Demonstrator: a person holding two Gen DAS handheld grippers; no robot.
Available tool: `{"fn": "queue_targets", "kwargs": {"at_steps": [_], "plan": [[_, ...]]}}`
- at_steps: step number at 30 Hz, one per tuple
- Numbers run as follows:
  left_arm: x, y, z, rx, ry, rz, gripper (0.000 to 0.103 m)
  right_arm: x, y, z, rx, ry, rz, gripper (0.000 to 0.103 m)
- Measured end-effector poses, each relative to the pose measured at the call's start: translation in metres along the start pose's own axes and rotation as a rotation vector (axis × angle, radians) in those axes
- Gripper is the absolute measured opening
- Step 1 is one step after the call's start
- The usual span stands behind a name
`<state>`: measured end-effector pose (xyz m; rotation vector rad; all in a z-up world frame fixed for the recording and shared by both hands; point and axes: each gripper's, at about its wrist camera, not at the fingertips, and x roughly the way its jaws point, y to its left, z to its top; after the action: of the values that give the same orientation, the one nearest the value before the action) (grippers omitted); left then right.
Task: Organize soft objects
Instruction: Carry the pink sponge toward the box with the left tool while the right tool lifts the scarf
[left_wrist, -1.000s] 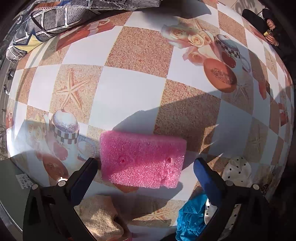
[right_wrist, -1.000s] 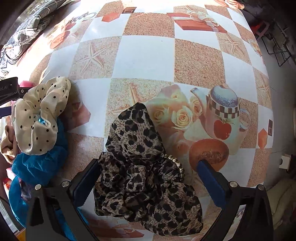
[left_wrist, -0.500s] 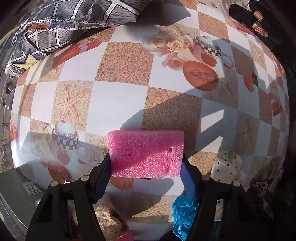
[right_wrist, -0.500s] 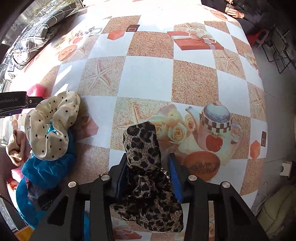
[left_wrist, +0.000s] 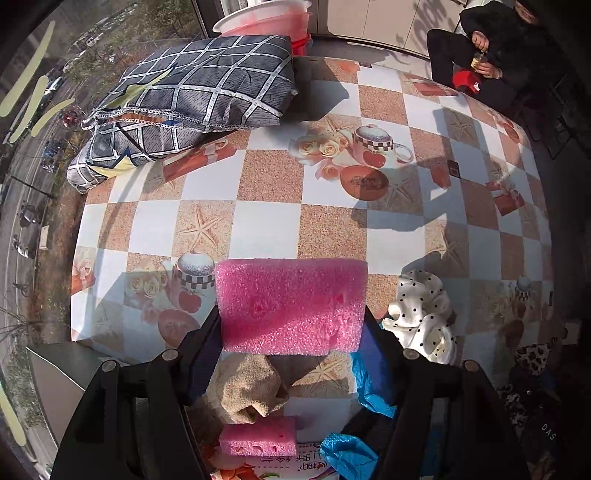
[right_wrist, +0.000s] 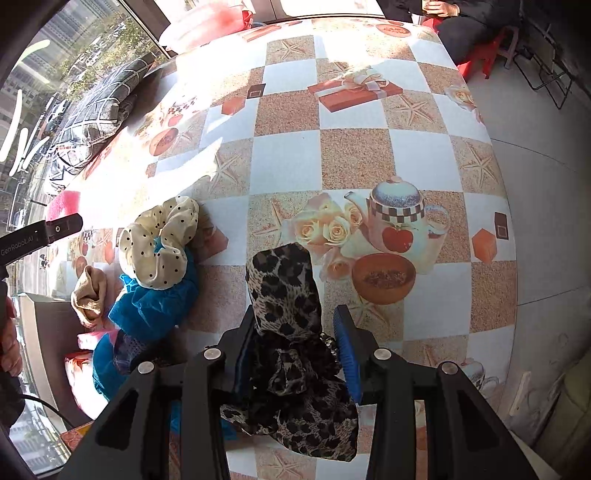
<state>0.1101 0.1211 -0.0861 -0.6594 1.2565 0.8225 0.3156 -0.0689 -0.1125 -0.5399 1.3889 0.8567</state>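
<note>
My left gripper is shut on a pink sponge and holds it above the table. Below it lie a tan cloth, a second pink sponge and blue fabric. My right gripper is shut on a leopard-print scrunchie and holds it off the table. To its left a cream polka-dot scrunchie lies on a blue scrunchie; the cream one also shows in the left wrist view.
The table has a checkered cloth with printed teapots and starfish. Two grey plaid pillows lie at its far left corner. A red-and-white basin stands behind them. A person in black sits at the far right.
Both grippers closed from open, the left on the pink sponge, the right on the leopard scrunchie. Both have lifted their objects up and away from the table.
</note>
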Motion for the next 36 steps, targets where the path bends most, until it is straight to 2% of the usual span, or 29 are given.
{"fn": "queue_targets", "kwargs": {"at_steps": [2, 4, 8, 15, 21, 30, 36], "plan": [[-0.012, 0.001, -0.010, 0.010, -0.008, -0.007, 0.072, -0.007, 0.005, -0.008, 0.000, -0.004, 0.011, 0.042], [-0.021, 0.002, -0.023, 0.017, -0.016, -0.012, 0.072, -0.012, 0.014, -0.033, -0.002, -0.011, 0.025, 0.042], [-0.034, 0.004, -0.057, 0.028, -0.034, -0.035, 0.072, -0.028, 0.023, -0.047, -0.009, -0.038, 0.028, 0.042], [-0.057, 0.008, -0.106, 0.120, -0.042, -0.071, 0.072, -0.064, 0.041, -0.085, 0.033, -0.075, 0.031, 0.042], [-0.094, 0.023, -0.138, 0.189, -0.097, -0.097, 0.072, -0.095, 0.068, -0.115, 0.049, -0.118, 0.024, 0.042], [-0.141, 0.059, -0.183, 0.222, -0.175, -0.118, 0.072, -0.132, 0.134, -0.156, -0.016, -0.153, 0.047, 0.042], [-0.155, 0.090, -0.208, 0.199, -0.203, -0.101, 0.072, -0.135, 0.183, -0.168, -0.083, -0.136, 0.082, 0.042]]}}
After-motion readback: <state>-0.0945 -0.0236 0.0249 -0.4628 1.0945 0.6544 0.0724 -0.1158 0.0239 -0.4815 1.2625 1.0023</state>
